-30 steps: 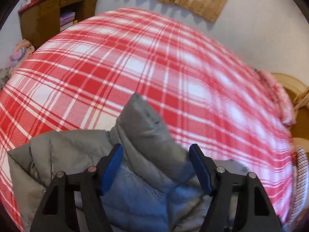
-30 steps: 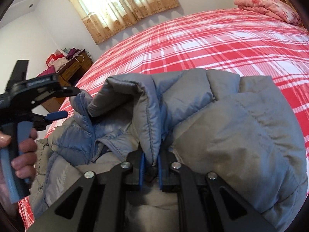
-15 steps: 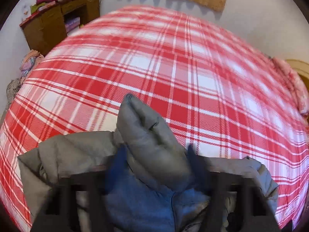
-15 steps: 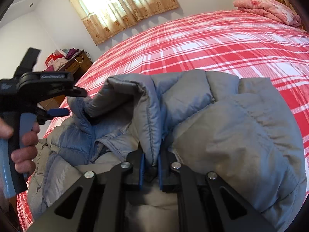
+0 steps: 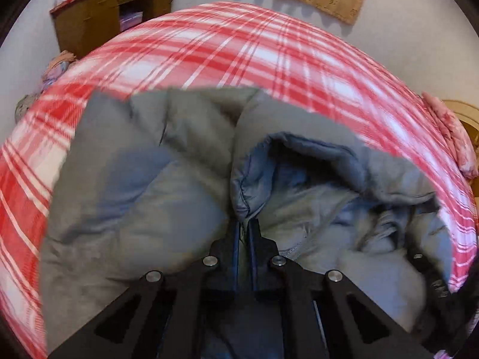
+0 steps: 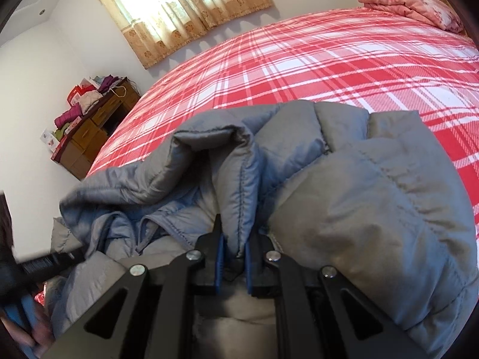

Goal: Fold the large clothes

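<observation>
On the near edge of the bed [image 6: 329, 59], at the six o'clock side of both views, lies the grey padded jacket [image 6: 374, 203], bunched, with its bluer lining showing in the middle. A second ago the left gripper [image 5: 244, 233] stood wide open above a raised flap of the jacket; its jaws have just been closing and are now pinched together on a stitched edge of the fabric, which rises from between them toward twelve o'clock. That view is smeared, so exactly which edge it has caught is hard to say; it looks like a front or collar hem. The right gripper [image 6: 235, 249] has not changed: its jaws are clamped on a fold of the same jacket, which stands up between the blue pads [image 6: 220, 254]. In the right view the left tool shows only as a blur at eight o'clock, pushed in against the cloth. With both ends now held, the jacket seems ready to be lifted and spread or doubled over, so the fold itself has probably yet to begin.
</observation>
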The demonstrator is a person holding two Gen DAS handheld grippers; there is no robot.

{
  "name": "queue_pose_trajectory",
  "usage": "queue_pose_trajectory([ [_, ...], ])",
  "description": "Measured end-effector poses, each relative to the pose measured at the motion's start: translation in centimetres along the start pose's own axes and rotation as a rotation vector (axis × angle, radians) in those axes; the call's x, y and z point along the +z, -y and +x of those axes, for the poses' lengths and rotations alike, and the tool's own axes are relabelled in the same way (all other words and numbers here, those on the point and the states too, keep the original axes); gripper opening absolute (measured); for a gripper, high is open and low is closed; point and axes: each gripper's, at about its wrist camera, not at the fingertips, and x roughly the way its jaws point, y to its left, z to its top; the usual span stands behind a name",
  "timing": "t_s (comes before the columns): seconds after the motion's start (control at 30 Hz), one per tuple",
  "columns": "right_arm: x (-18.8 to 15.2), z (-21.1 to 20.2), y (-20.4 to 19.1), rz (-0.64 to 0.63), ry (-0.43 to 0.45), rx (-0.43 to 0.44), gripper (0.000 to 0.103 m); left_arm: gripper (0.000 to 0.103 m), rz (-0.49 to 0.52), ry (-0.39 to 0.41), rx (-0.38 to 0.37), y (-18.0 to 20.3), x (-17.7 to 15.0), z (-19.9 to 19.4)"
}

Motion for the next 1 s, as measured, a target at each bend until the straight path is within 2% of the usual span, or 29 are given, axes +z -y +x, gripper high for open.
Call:
queue_pose_trajectory([
  [0.07,0.1,0.1,0.0,0.0,-0.004,-0.001,0.012,0.006,0.026,0.1,0.013,0.2,-0.9,0.2],
  [0.1,0.1,0.1,0.0,0.001,-0.009,0.0,0.013,0.006,0.059,0.147,0.044,0.7,-1.3,0.4],
  [0.17,0.3,0.0,-0.2,-0.001,-0.037,-0.003,0.017,0.006,0.076,0.162,0.079,1.3,-1.3,0.5],
  [0.23,0.5,-1.1,-0.2,0.0,-0.057,-0.008,0.022,0.006,0.05,0.16,0.053,0.8,-1.1,0.7],
  [0.3,0.7,-4.7,-0.5,-0.022,0.05,-0.071,0.03,0.006,0.015,0.162,0.003,-0.1,-1.0,0.7],
  [0.33,0.8,-5.9,-0.8,-0.035,0.091,-0.088,0.03,0.006,0.009,0.162,-0.006,-0.4,-1.0,0.7],
  [0.37,1.5,-7.3,-1.3,-0.051,0.144,-0.104,0.03,0.006,0.008,0.164,-0.006,-0.3,-0.9,0.7],
  [0.43,3.2,-8.3,-2.2,-0.05,0.186,-0.088,0.03,0.006,0.022,0.168,0.013,0.0,-0.9,0.8],
  [0.47,4.8,-7.7,-3.0,-0.043,0.18,-0.076,0.03,0.006,0.027,0.169,0.019,0.1,-0.9,0.8],
  [0.57,7.0,-3.0,-4.5,-0.061,0.077,-0.137,0.03,0.006,0.019,0.164,0.004,-0.1,-0.8,0.8],
  [0.63,5.9,0.8,-4.0,-0.057,-0.01,-0.17,0.03,0.006,0.004,0.155,-0.028,-0.7,-0.9,0.6],
  [0.7,3.9,3.6,-3.4,-0.107,-0.093,-0.203,0.028,0.006,0.039,0.102,-0.076,-1.2,-0.5,-0.1],
  [0.73,2.7,3.4,-3.7,-0.17,-0.032,-0.211,0.028,0.006,0.055,0.086,-0.093,-1.3,-0.6,-0.6],
  [0.8,2.2,3.2,-3.9,-0.194,-0.02,-0.243,0.028,0.006,0.081,0.083,-0.076,-1.7,-0.8,-2.4],
  [0.9,1.9,3.5,-4.7,-0.239,-0.018,-0.291,0.029,0.006,0.098,0.137,-0.053,-2.4,-1.0,-6.2],
  [1.0,1.8,3.8,-5.1,-0.269,-0.004,-0.322,0.029,0.006,0.108,0.206,-0.099,-1.2,0.6,-8.9],
])
